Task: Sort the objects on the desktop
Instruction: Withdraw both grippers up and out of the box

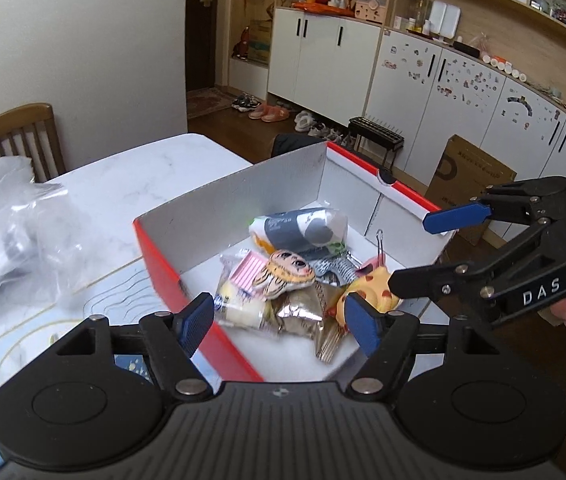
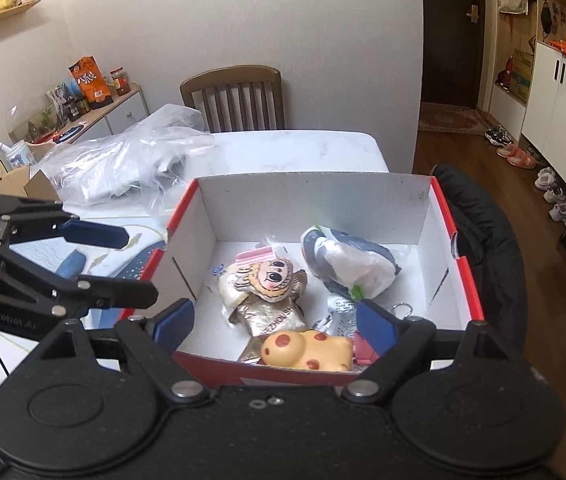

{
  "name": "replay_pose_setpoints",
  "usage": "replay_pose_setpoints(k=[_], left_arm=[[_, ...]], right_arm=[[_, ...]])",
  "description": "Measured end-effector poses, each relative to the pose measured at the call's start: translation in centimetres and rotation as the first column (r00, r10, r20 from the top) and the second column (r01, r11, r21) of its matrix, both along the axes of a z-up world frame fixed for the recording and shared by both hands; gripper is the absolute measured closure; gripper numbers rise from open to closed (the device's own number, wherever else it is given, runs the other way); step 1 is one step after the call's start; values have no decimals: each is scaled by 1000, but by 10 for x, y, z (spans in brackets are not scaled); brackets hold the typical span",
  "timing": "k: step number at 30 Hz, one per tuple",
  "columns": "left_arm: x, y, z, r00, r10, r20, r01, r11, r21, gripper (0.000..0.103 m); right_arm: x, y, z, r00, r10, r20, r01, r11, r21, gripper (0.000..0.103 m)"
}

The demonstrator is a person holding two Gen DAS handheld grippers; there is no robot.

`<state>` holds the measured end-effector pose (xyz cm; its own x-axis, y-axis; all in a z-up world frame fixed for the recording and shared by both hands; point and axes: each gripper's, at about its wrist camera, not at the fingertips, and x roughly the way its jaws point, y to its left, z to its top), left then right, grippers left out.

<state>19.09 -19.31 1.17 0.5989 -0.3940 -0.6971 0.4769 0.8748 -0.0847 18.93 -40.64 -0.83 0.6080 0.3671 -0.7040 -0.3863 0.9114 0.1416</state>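
Your left hand-held gripper hovers over the near left corner of the red cardboard box with white inner walls, its blue-padded fingers spread wide and holding nothing. Your right hand-held gripper hangs above the box's near wall from the other side, jaws likewise wide apart and empty; in the left wrist view it reaches in from the right, level with the box rim. The box sits on the white marble-look bench and holds the sorted things: a yellow soft toy with red spots against the near wall, a flat cartoon-face charm with big eyes lying on a gold foil snack packet, a pink striped packet just behind it, and a grey-and-white wrapped bundle toward the far right. A crumpled clear plastic bag lies on the bench left of the box, near a wooden slatted chair.
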Motion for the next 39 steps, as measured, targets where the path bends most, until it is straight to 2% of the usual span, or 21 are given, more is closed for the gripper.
replay_pose_setpoints(k=[3, 9, 15, 18, 26, 39], left_arm=[[-7, 6, -1, 1000, 9, 2, -9, 1000, -4, 31], [-17, 16, -2, 1000, 17, 9, -17, 1000, -9, 20], [-22, 23, -1, 1000, 24, 15, -24, 999, -38, 13], [-24, 25, 1, 999, 28, 24, -27, 998, -48, 0], [-28, 29, 2, 999, 38, 35, -36, 998, -49, 0], [-39, 34, 3, 997, 63, 46, -61, 997, -53, 0]], right_arm=[[-4, 5, 0, 1000, -6, 3, 6, 1000, 1, 14], [-12, 10, 2, 1000, -19, 17, 19, 1000, 8, 13], [-20, 13, 4, 999, -33, 31, 33, 999, 20, 13], [-24, 13, 6, 998, -43, 39, 42, 999, 21, 12], [-33, 15, 9, 995, -69, 69, 67, 997, 26, 6], [-52, 21, 11, 989, -73, 131, 70, 997, 24, 2]])
